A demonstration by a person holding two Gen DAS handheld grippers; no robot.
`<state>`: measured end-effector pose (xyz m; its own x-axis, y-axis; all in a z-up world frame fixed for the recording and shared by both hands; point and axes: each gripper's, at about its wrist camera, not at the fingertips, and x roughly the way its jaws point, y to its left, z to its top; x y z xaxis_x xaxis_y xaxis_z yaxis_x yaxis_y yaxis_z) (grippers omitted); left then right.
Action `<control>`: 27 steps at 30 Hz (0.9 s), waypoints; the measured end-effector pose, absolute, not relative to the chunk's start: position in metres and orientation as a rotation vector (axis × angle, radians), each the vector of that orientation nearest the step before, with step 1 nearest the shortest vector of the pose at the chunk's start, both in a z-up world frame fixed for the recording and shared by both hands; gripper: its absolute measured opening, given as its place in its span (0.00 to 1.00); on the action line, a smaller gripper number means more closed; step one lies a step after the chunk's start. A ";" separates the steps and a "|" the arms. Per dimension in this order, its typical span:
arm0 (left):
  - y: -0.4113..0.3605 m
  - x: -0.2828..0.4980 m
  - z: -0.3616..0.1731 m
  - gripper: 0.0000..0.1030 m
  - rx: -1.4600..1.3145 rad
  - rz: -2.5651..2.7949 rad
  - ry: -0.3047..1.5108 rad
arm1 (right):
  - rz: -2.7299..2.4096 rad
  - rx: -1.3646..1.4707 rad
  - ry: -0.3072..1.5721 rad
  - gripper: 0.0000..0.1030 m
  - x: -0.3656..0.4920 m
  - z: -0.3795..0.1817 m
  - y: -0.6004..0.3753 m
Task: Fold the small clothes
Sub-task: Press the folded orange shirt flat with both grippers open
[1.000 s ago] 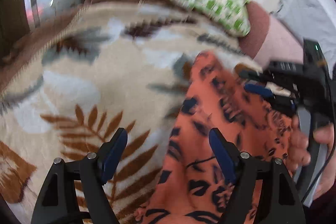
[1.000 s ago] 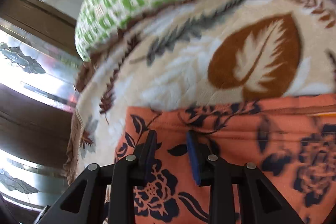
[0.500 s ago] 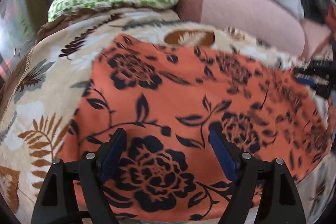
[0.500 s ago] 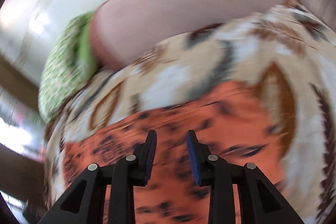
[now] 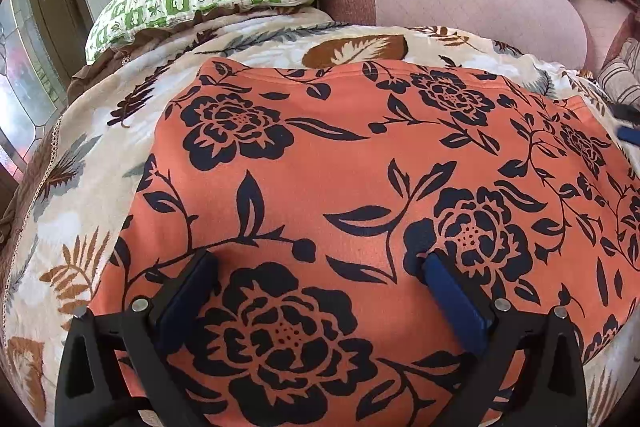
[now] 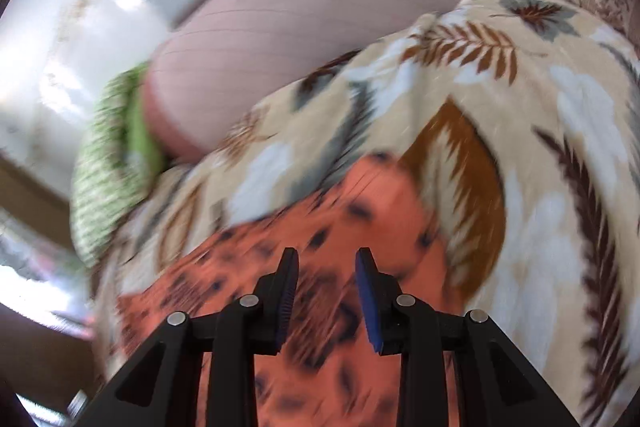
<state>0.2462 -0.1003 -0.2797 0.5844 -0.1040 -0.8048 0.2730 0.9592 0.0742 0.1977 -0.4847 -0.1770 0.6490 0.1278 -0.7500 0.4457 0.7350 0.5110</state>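
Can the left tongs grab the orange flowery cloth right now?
Probably yes. The left tongs are opening wide right over the orange flowery cloth, which lies spread flat on the leafy blanket with nothing on top in the way.

The right wrist view is smeared by motion: the black flowers on the orange cloth (image 6: 320, 227) run into streaks, and the checks of the green pillow (image 6: 104, 171) beyond the cloth cannot be read. The cloth's near edge runs off the bottom of both views (its full outline never shows). In the left wrist view the left gripper (image 5: 318, 267), its jaws opening, covers cloth under each finger, and a blue-tipped tool (image 5: 628, 125) at the cloth's right corner is cut by the frame.
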 end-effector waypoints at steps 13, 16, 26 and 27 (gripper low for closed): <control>-0.101 0.243 -0.279 1.00 0.206 -0.208 0.915 | -0.222 0.575 0.990 0.33 0.122 -0.216 -0.417; -0.101 0.244 -0.279 1.00 0.205 -0.204 0.914 | -0.206 0.564 0.951 0.33 0.122 -0.205 -0.417; -0.102 0.246 -0.278 1.00 0.210 -0.196 0.923 | -0.106 0.520 0.923 0.33 0.146 -0.198 -0.389; -0.103 0.247 -0.277 1.00 0.209 -0.193 0.928 | -0.092 0.511 0.966 0.33 0.152 -0.207 -0.382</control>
<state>0.2468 -0.1026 -0.2775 0.5847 -0.0741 -0.8079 0.2534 0.9627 0.0951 0.1524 -0.3818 -0.2067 0.5746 0.1479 -0.8050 0.2978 0.8784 0.3739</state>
